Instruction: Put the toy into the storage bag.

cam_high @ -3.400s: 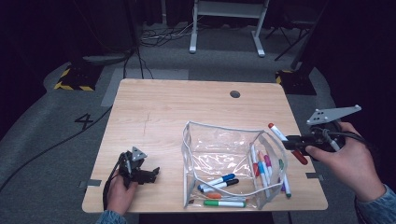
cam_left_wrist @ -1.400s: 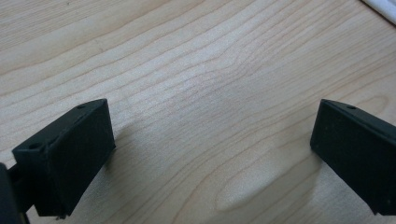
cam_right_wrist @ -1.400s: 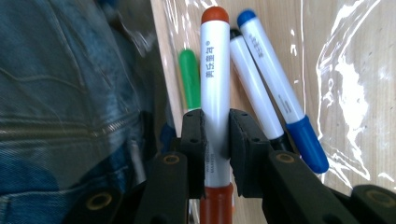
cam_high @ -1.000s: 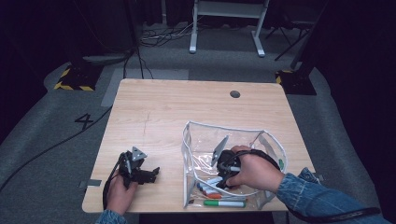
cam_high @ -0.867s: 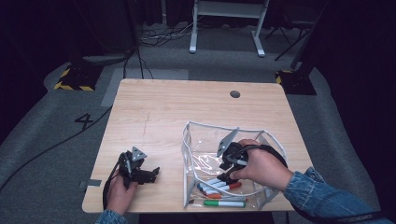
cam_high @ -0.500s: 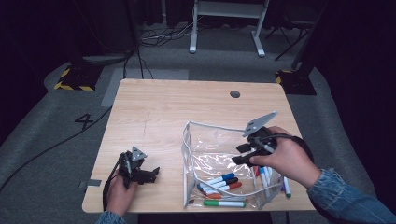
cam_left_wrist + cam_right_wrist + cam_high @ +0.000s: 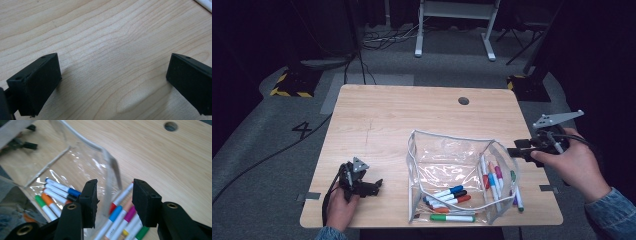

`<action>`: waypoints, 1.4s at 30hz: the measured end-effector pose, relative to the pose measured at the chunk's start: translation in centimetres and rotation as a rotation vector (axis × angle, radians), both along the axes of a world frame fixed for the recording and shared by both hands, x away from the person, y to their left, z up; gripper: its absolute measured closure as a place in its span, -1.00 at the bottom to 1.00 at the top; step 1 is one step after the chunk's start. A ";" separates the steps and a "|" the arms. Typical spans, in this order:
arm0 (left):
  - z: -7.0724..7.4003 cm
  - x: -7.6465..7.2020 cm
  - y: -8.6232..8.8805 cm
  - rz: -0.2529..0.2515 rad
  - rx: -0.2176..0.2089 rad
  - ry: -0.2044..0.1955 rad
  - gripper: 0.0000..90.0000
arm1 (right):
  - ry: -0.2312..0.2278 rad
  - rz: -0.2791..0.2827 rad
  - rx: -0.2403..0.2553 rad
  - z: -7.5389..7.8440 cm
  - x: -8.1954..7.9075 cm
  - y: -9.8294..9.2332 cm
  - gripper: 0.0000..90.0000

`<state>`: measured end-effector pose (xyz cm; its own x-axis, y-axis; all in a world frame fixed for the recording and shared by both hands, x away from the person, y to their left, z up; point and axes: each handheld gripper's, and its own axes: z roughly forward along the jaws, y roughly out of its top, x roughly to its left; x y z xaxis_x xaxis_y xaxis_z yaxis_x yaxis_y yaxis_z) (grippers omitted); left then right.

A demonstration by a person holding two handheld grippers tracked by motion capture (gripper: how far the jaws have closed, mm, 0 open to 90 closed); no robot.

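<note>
A clear plastic pouch [image 7: 447, 157] stands open on the wooden table [image 7: 402, 120], right of centre. Several coloured markers [image 7: 447, 195] lie inside it, and more lean at its right end [image 7: 491, 175]. My right gripper [image 7: 516, 150] hovers just right of the pouch, near the table's right edge. It is open and its jaws have just been closing a little, with nothing between them. In the right gripper view, the right gripper [image 7: 115, 195] looks past its jaws at the pouch rim [image 7: 110, 157] and the markers [image 7: 60, 190]. My left gripper [image 7: 374, 185] rests open at the front left; in its own view the left gripper [image 7: 112, 82] shows bare wood between its jaws.
A round cable hole [image 7: 463, 100] sits near the table's far edge. A green marker [image 7: 452, 218] lies at the pouch's front edge, close to the table's front. Cables and a white stand [image 7: 452, 30] are on the floor behind.
My right gripper has come out of the pouch, moving right and up to the table's right edge. The left gripper has stayed put.
</note>
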<state>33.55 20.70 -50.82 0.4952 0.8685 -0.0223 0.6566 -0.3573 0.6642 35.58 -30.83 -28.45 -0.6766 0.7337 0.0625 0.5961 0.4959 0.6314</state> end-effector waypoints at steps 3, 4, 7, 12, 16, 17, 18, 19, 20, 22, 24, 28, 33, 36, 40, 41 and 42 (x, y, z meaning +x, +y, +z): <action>0.0 0.0 0.0 0.000 0.000 0.000 -1.00 | 0.001 -0.065 0.012 -0.5 -0.2 -1.9 0.26; 0.0 0.0 0.0 0.000 0.000 0.000 -1.00 | -0.001 -0.078 0.010 -0.8 -0.2 -2.5 0.26; 0.0 0.0 0.0 -0.001 0.000 -0.001 -1.00 | 0.004 -0.128 0.008 -1.7 -0.4 -4.0 0.26; 0.0 0.0 0.0 0.000 0.000 0.000 -1.00 | 0.036 -0.186 -0.001 -4.1 -0.7 -5.9 0.26; 0.0 0.0 0.0 0.000 0.000 0.000 -1.00 | 0.073 -0.226 -0.009 -6.3 -0.8 -6.8 0.26; 0.0 0.0 0.0 -0.001 0.001 0.000 -1.00 | 0.090 -0.233 -0.012 -7.1 -0.8 -7.0 0.26; 0.0 0.0 0.0 0.000 0.000 0.000 -1.00 | 0.098 -0.236 -0.014 -7.6 -0.8 -7.1 0.26; 0.0 0.0 0.0 0.000 0.000 0.000 -1.00 | 0.110 -0.242 -0.019 -8.2 -0.8 -7.2 0.25; 0.0 0.0 0.0 0.000 0.000 0.000 -1.00 | 0.123 -0.246 -0.020 -8.9 -0.8 -7.3 0.25; 0.0 0.0 0.0 0.000 0.000 0.000 -1.00 | 0.143 -0.253 -0.025 -10.1 -0.8 -7.4 0.24; 0.0 0.0 0.0 0.000 -0.001 0.000 -1.00 | 0.160 -0.255 -0.028 -11.3 -0.8 -7.5 0.22; 0.0 0.0 0.0 0.000 0.000 0.000 -1.00 | 0.196 -0.261 -0.032 -13.6 -0.9 -7.4 0.20; 0.0 0.0 0.0 0.000 0.001 0.000 -1.00 | 0.256 -0.260 -0.028 -16.0 -1.1 -7.1 0.16; 0.0 0.0 0.0 -0.001 0.000 0.000 -1.00 | 0.277 -0.266 -0.023 -17.0 -1.1 -7.0 0.17; 0.0 0.0 0.0 0.000 0.000 0.000 -1.00 | 0.289 -0.281 -0.038 -17.9 -0.8 -7.2 0.20; 0.0 0.0 0.0 0.000 0.000 0.000 -1.00 | 0.290 -0.282 -0.045 -18.1 -0.7 -7.2 0.22; 0.0 0.0 0.0 0.000 0.000 0.000 -1.00 | 0.293 -0.285 -0.059 -18.2 -0.6 -7.3 0.26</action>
